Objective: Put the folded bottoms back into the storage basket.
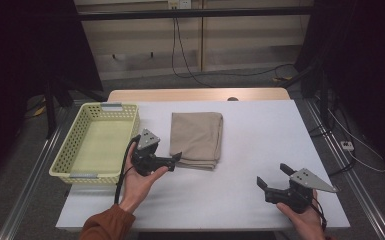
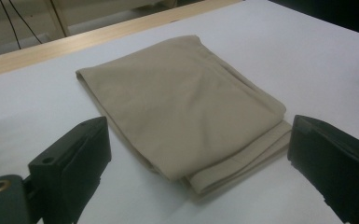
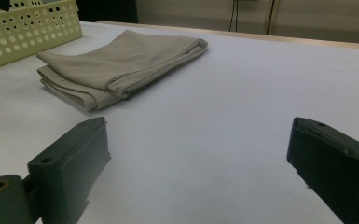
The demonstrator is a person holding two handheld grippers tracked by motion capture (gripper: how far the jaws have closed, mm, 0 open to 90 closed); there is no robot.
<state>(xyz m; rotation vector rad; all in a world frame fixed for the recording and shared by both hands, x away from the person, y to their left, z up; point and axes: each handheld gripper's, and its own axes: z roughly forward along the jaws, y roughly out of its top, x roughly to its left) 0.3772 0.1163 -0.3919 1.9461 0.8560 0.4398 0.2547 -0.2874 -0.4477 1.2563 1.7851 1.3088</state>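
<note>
Folded beige cloth (image 1: 196, 138): soft, light, likely to unfold; grip the stacked near edge. Left gripper (image 1: 176, 158) and right gripper (image 1: 272, 176) fingers wide, empty.

My white-topped desk (image 1: 260, 150) carries a folded beige cloth (image 1: 197, 139) near its middle and a pale yellow perforated basket (image 1: 98, 142) along its left edge.

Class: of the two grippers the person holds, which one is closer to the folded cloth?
The left gripper: its open jaws reach the folded beige cloth's near corner, while the right gripper hangs apart over bare table.
</note>
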